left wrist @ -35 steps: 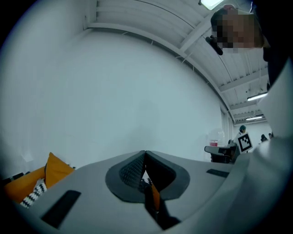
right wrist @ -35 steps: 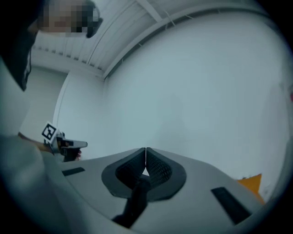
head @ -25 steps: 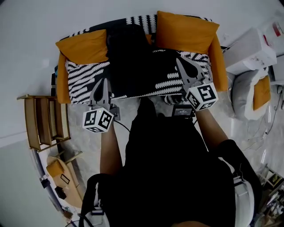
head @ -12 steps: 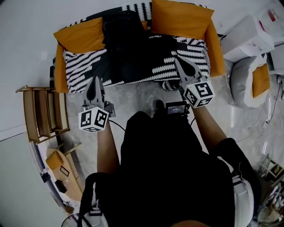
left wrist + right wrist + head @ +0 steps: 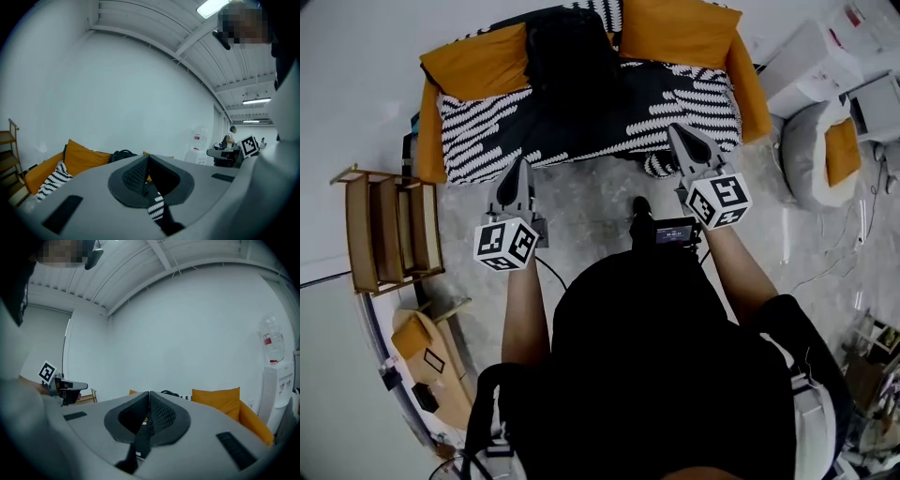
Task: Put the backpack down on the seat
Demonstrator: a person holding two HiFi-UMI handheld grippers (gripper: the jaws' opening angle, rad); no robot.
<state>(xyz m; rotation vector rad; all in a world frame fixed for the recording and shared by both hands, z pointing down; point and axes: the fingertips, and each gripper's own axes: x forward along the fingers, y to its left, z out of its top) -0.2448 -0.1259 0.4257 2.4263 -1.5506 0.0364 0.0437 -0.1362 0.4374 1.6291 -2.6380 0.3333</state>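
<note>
The black backpack [image 5: 567, 56] sits on the striped sofa seat [image 5: 473, 141], leaning back between 2 orange cushions [image 5: 478, 66]. Near the sofa, over the grey floor [image 5: 591, 202], are the left gripper [image 5: 521, 167] and right gripper [image 5: 678, 136] — both have jaws pressed together, holding nothing.

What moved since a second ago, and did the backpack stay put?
The left hand-held gripper and the right hand-held gripper drew back from the sofa to over the floor, both shut and empty. The backpack stayed on the sofa, between the orange cushions.
</note>
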